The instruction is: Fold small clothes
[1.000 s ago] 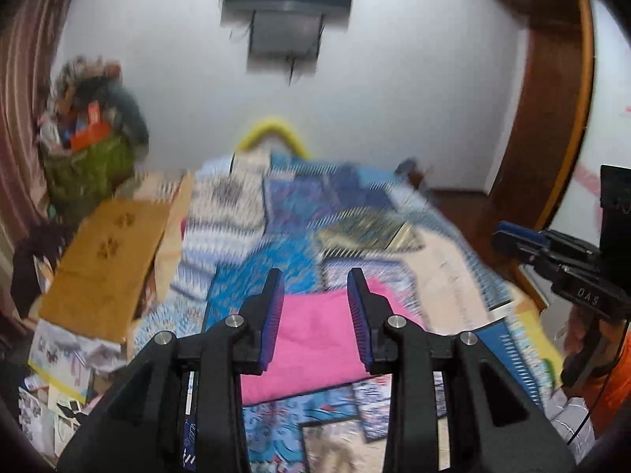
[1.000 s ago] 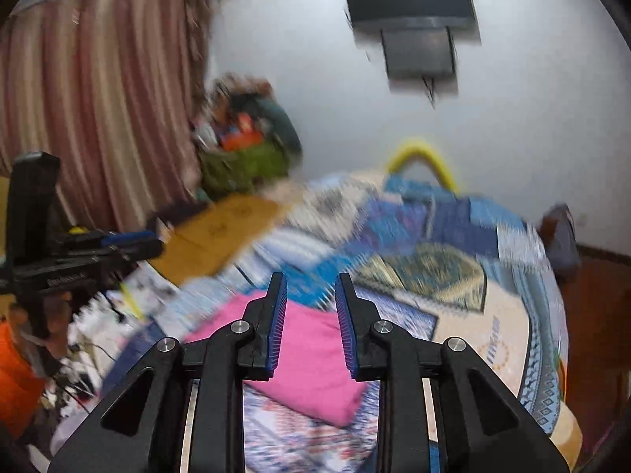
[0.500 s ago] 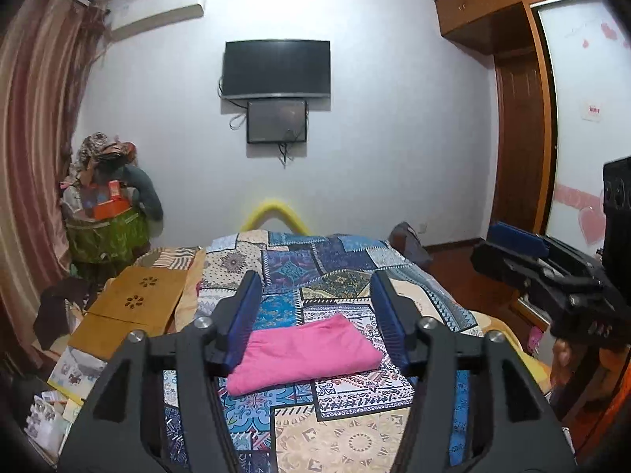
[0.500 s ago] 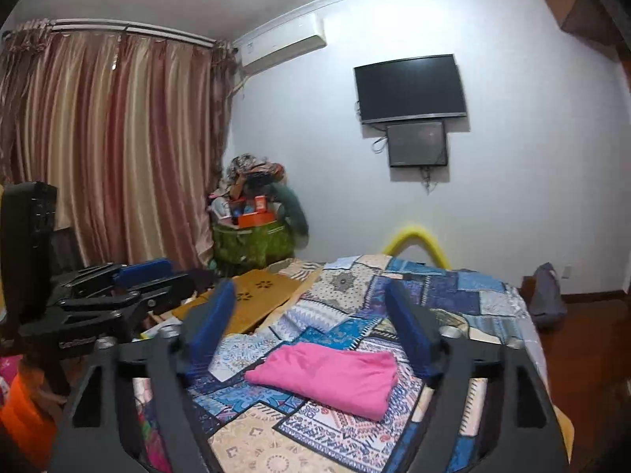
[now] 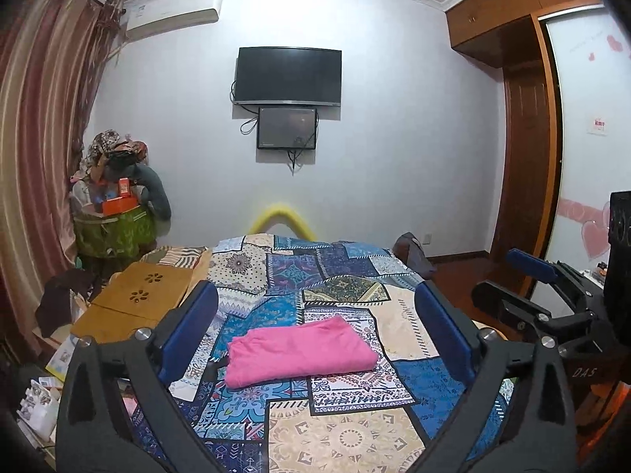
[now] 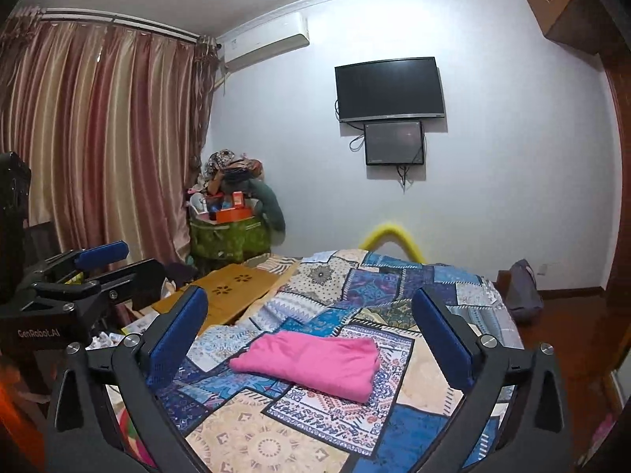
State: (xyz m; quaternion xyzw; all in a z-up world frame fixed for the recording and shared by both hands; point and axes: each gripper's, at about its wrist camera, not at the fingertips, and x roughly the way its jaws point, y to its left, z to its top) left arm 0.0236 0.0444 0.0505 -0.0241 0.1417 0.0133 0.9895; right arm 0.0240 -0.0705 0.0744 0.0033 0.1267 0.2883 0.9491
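Observation:
A pink garment (image 5: 299, 349) lies folded into a flat rectangle on the patchwork bedspread (image 5: 347, 433); it also shows in the right wrist view (image 6: 315, 362). My left gripper (image 5: 315, 331) is wide open and empty, held back from and above the garment. My right gripper (image 6: 311, 335) is wide open and empty, also back from the garment. Each gripper shows in the other's view: the right one (image 5: 528, 280) at the right edge, the left one (image 6: 94, 264) at the left edge.
A yellow wooden lap table (image 5: 134, 299) lies at the bed's left side. A green bag heaped with clutter (image 5: 110, 228) stands by the curtain. A TV (image 5: 288, 75) hangs on the far wall. A wardrobe (image 5: 524, 181) stands at the right. A grey bag (image 6: 520, 295) sits on the floor.
Both grippers have pulled up and back from the pink garment and opened from nearly closed to wide open. The garment stays folded on the bed.

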